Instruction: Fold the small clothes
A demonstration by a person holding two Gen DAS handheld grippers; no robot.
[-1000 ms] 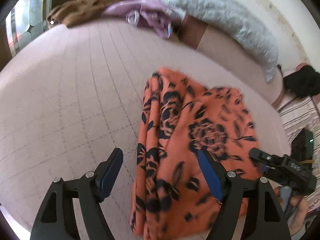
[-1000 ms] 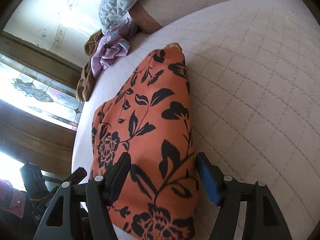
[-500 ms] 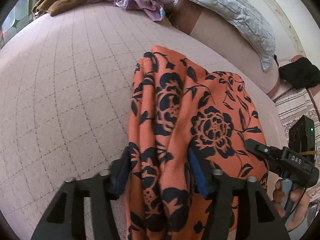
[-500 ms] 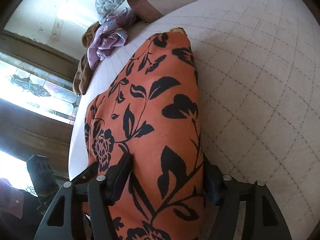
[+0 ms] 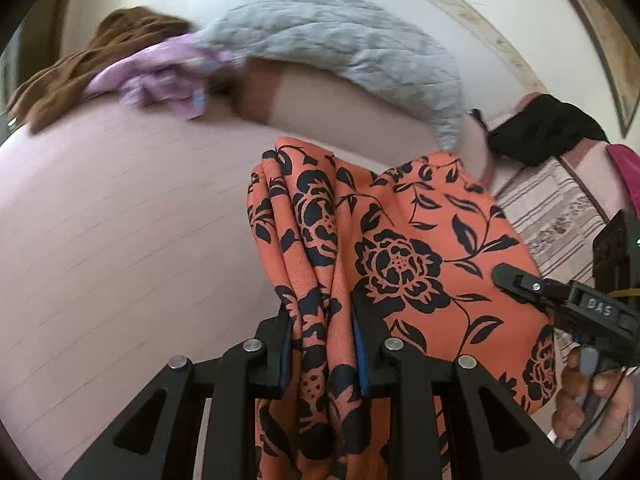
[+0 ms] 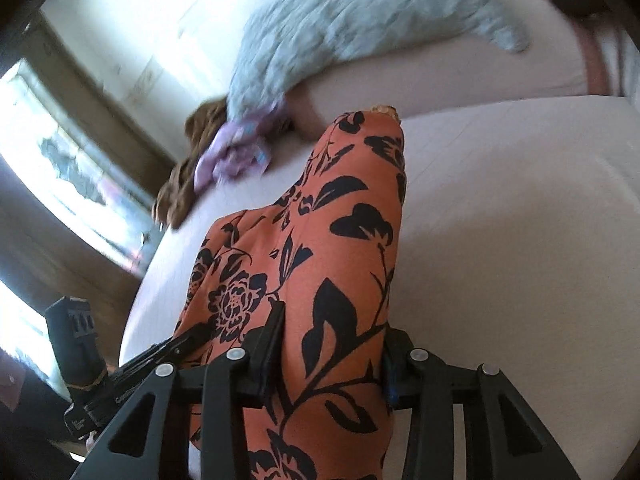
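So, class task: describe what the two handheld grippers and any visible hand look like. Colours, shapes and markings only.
The left gripper and the right gripper are alike: matte black angular frames with triangular cut-outs, round silver bolt heads and blue pads inside the fingers. In the left view, the right gripper's body shows white "DAS" lettering, with the person's bare hand beneath it; no sleeve is visible.

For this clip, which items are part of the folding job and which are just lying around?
In the job:
orange floral garment
left gripper, shut on it
right gripper, shut on it

Lying about:
purple cloth
brown cloth
grey quilt
black cloth
pink bedspread, the surface under the garment
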